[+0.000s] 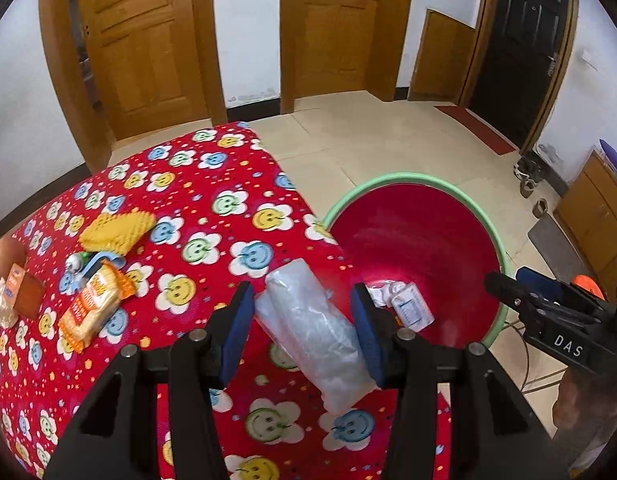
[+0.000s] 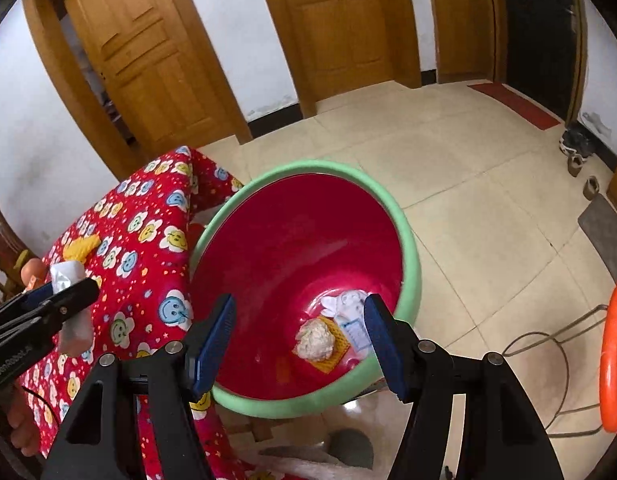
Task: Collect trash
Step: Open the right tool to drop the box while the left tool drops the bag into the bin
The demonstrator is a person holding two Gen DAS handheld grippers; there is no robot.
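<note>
Clear plastic wrapper (image 1: 312, 336) is clamped in the left gripper (image 1: 304, 332) jaws beside the bin (image 1: 404, 178). It should be carried fully past the bin's green rim before release; the right gripper (image 2: 298, 340) jaws are held wide and empty over the bin.

The tablecloth (image 1: 212, 208) is woven cloth, matt, with a fine ribbed texture under its printed flowers. The clear bag (image 1: 308, 328) between the left gripper's pads (image 1: 236, 332) is thin crinkled plastic film, faintly shiny. Those pads look like ridged blue rubber; the gripper arms are matt black plastic with small bright metal pins. The bin (image 2: 412, 264) is smooth glossy plastic, red inside, with a duller green rim. On the cloth lies a yellow knobbly sponge (image 1: 116, 230) and a glossy snack wrapper (image 1: 94, 304). Doors (image 1: 144, 44) are varnished wood; floor tiles (image 2: 448, 184) are smooth and slightly reflective. The pale lump in the bin (image 2: 314, 342) may be crumpled paper.
</note>
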